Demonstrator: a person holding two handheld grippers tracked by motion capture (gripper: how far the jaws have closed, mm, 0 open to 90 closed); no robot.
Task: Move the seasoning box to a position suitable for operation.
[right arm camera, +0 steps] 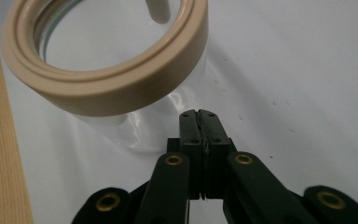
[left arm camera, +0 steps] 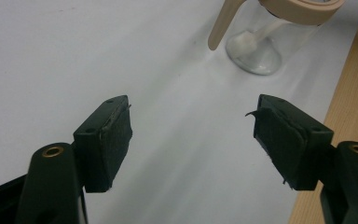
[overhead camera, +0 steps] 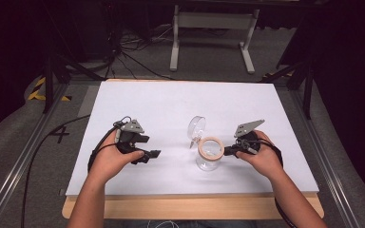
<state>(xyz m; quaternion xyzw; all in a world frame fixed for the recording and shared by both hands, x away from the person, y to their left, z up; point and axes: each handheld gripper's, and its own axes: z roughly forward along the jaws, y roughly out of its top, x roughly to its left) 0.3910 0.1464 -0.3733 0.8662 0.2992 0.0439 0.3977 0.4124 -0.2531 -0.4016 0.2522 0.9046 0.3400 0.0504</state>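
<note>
Clear glass jar with a beige ring at its mouth, upright on the white table, toward the near edge and right of the middle. Hinged clear lid swung open, tilted up behind and left of the mouth, joined by a beige latch arm. Something small and white inside on the jar's bottom, seen through the glass from the left gripper view; not clear what.

Left hand-held gripper in the left hand, low over the table, well left of the jar and apart from it. Jaws wide apart, nothing between them but bare white surface in the left gripper view; black pads worn and ragged at the edges. Pointing toward the jar, whose base shows at the top of that view, beside the wooden edge of the table.

Right hand-held gripper in the right hand, just beside the jar on its right. Jaws pressed fully together, nothing clamped between them. In the right gripper view, closed tips right up at the glass wall just under the beige ring; touching or a hair apart, cannot tell. Grey three-cornered plate standing up on top of this gripper, another on the left one.

Black cables trailing from the left gripper off toward the table's left side.
</note>
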